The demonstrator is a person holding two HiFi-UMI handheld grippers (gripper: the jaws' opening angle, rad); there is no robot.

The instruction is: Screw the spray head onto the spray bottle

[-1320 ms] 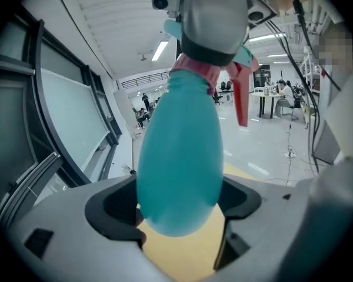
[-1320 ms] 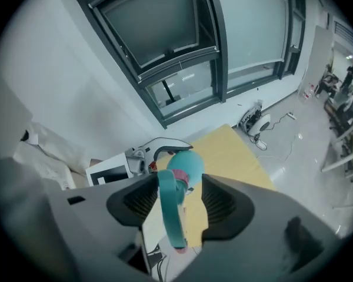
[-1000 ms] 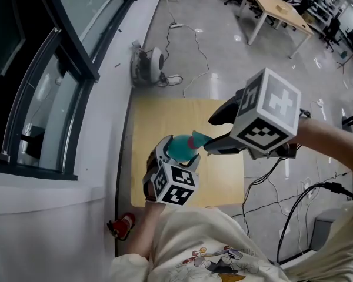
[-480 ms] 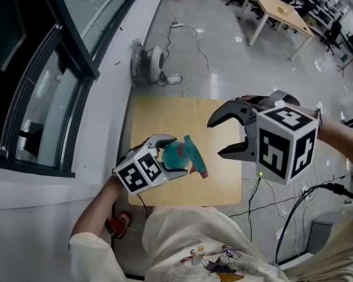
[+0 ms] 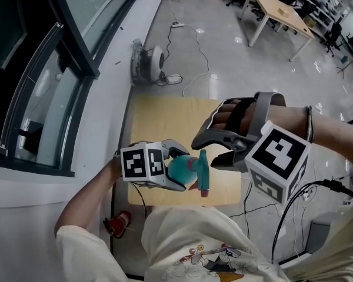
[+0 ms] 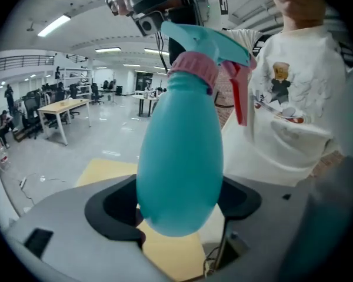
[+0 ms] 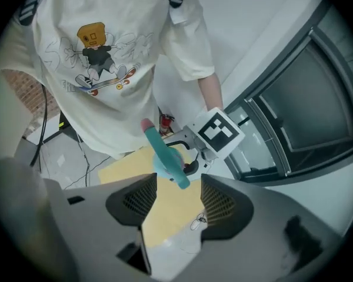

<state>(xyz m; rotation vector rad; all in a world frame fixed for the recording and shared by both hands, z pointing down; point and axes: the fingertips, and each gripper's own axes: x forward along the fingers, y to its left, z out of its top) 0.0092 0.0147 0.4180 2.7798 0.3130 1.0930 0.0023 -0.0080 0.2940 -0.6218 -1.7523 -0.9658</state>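
**Left gripper** (image 5: 175,170): clenched on the bottle (image 6: 179,157), its jaws pressing the rounded belly from both sides. The base sits between the jaws and the neck points away from them.

**Head** (image 6: 207,37): on the neck, beyond the left jaws, with a pink collar (image 6: 194,69) at the joint and a red trigger (image 6: 240,96) hanging to one side. Whether the thread is run home cannot be told.

**Right gripper** (image 5: 205,153): released, jaws apart, nothing between them. The head lies just ahead of their tips, apart from them. Both grippers are held above the table (image 5: 165,116).

**Handling (judged):** the bottle looks light, smooth and somewhat yielding. A hard squeeze may dent it, and a weak one may let it spin. The collar is probably the stiffest part and the best hold for turning. The nozzle or trigger would lever the head askew.
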